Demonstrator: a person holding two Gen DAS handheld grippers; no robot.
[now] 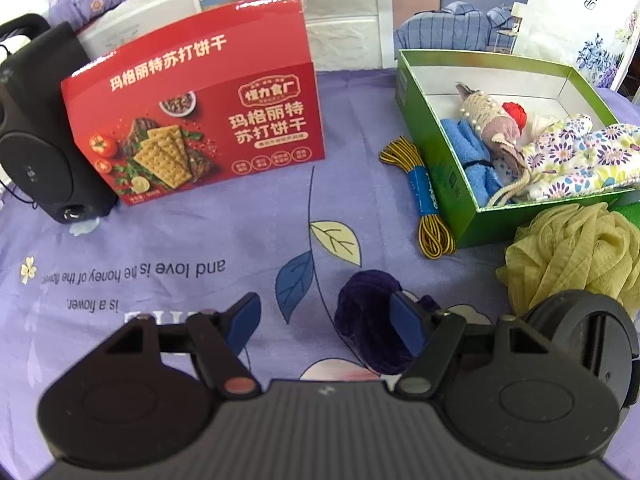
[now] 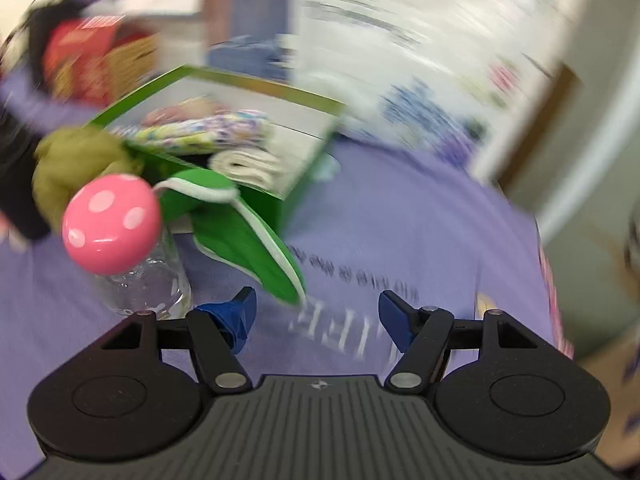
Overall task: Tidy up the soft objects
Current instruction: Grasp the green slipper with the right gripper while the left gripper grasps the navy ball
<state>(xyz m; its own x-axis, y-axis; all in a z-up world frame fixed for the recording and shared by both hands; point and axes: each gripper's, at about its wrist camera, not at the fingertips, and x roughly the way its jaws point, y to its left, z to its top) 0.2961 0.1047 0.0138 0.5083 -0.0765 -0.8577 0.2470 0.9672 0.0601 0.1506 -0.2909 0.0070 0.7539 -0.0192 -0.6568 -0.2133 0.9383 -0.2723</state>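
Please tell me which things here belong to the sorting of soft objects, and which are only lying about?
Belong to the job: green box, purple yarn, yellow-green bath pouf, shoelace bundle, green cloth.

Lying about: red cracker box, black speaker, glass jar with pink lid.

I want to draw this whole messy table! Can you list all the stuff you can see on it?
Cracker box: one, red, standing back left.
Speaker: one, black, far left.
Open box: one, green, right; holds blue cloth, floral fabric, red ball.
Cord bundle: one, yellow-black, beside the box.
Mesh puff: one, olive, front of box.
Purple yarn: one, near left gripper.
Green cloth: one, by box.
Bottle: one, clear, pink cap.
Tablecloth: purple.
Left gripper: open.
Right gripper: open, empty.
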